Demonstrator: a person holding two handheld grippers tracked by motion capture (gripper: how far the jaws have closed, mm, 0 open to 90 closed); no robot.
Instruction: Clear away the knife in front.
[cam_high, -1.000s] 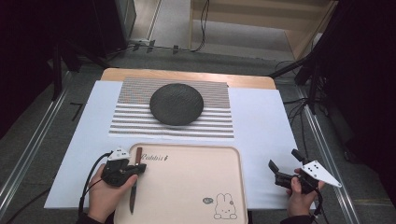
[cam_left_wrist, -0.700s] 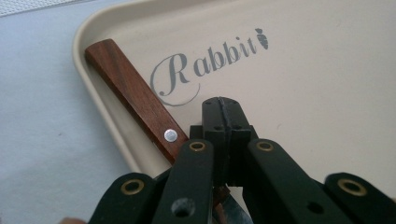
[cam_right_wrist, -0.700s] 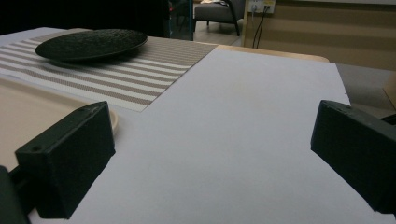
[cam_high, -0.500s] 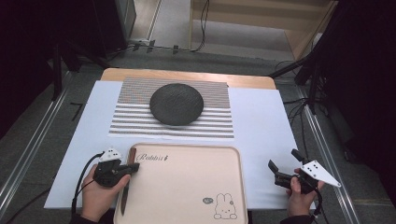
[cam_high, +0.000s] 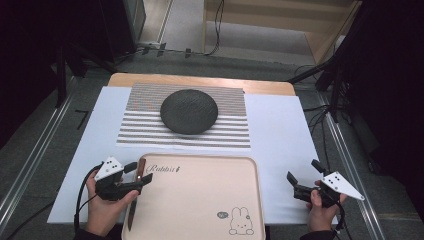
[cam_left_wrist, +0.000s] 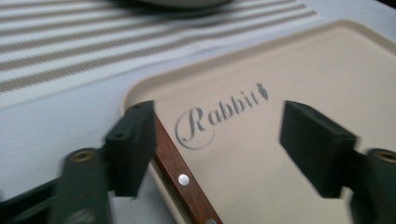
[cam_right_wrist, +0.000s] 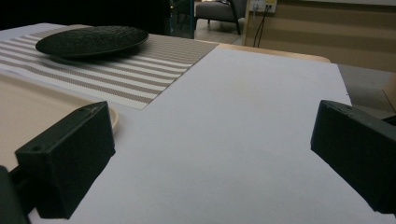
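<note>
Jaws of both grippers stand spread, holding nothing. Largest in the scene is the bench (cam_high: 280, 125), its top covered by a smooth white sheet with a strip of bare wood showing at the far edge. On it, toward the far side, lies a striped placemat (cam_high: 145, 127) of woven texture, grey-brown bands alternating with white. Nearer the person sits a beige tray (cam_high: 200, 200), rounded at the corners with a low raised rim, matte and plastic-looking, printed with the word "Rabbit" and a small rabbit figure. A round dark plate (cam_high: 189, 111), shallow and rough-textured, rests in the middle of the placemat, seemingly laid as a place setting.

The left gripper (cam_high: 134, 177) is held low over the tray's near-left corner, its jaws straddling the knife (cam_high: 135, 200). The knife lies along the tray's left edge, its reddish-brown wooden handle (cam_left_wrist: 180, 179) fastened with bright metal rivets, its dark blade pointing toward the person. One jaw stands just beside the handle; whether it touches cannot be settled, since the left gripper view is blurred there. This posture suits either a grasp about to be made or a release just completed.

The right gripper (cam_high: 305, 182) hovers over bare white sheet right of the tray, well apart from every object, apparently idle.
</note>
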